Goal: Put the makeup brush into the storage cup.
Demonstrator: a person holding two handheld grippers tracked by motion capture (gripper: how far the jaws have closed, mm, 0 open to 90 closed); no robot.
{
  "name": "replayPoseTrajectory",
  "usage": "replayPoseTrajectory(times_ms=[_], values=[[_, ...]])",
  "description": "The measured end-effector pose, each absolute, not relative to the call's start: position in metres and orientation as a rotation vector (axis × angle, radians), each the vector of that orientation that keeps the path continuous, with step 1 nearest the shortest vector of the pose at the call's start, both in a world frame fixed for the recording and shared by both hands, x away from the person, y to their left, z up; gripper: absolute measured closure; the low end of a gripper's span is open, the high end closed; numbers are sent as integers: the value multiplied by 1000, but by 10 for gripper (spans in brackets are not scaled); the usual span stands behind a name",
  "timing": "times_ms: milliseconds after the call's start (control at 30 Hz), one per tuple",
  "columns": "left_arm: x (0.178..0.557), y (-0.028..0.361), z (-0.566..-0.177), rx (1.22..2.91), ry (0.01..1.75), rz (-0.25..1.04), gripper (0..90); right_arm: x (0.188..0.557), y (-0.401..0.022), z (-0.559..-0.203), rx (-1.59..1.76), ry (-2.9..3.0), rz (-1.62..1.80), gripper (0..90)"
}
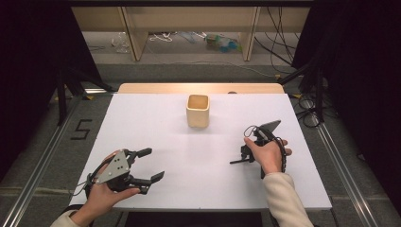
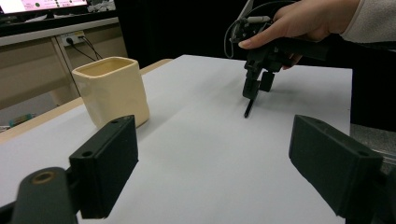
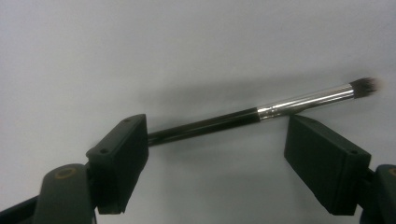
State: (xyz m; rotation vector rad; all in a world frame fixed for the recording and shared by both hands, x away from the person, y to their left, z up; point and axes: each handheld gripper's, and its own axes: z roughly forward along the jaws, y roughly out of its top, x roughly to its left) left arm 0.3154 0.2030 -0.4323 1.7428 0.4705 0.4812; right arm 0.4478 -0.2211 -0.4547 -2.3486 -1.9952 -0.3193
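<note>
A thin brush [image 3: 224,120] with a black handle, silver ferrule and dark bristles lies flat on the white table top [image 1: 189,189]. My right gripper [image 3: 212,140] points down over it, open, with one jaw at each side and the handle running past the left jaw's tip. In the high view the right gripper [image 1: 244,158] is at the right with the brush [image 1: 236,161] sticking out to its left. My left gripper [image 1: 155,164] rests open at the near left, nothing between its jaws. A cream square cup [image 1: 197,111] stands upright at the far centre. The left gripper view has the cup [image 2: 112,91] at left and the brush [image 2: 249,108] under the other gripper [image 2: 254,91].
A strip of bare wood [image 1: 198,88] borders the table's far edge. Black curtains hang at both sides. Cables [image 1: 307,113] trail on the floor at the right, and a "5" [image 1: 81,128] is marked on the floor at the left.
</note>
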Motion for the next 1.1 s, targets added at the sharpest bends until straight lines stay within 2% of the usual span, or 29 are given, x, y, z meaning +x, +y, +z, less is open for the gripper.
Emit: replayPoseTrajectory(times_ms=[200,567,633,700,733,767,800,1100], values=[[316,203,-433,1736,466,476,156,451,-217,-457,-2372,-1984,-290,173],[315,203,-432,1745,470,481,157,455,-205,-456,-2453,-1895,-164,199],[315,203,-432,1745,470,481,157,456,-204,-456,-2461,-1925,-120,258],[315,203,-432,1745,470,480,157,456,-204,-456,-2458,-1941,-100,277],[315,203,-432,1746,470,480,157,456,-204,-455,-2454,-1945,-96,309],[315,203,-432,1746,469,481,157,454,-207,-455,-2420,-2018,-71,393],[315,203,-432,1747,469,480,157,453,-209,-454,-2405,-2046,-54,417],[315,202,-433,1750,473,476,157,452,-209,-451,-2380,-2076,-41,529]])
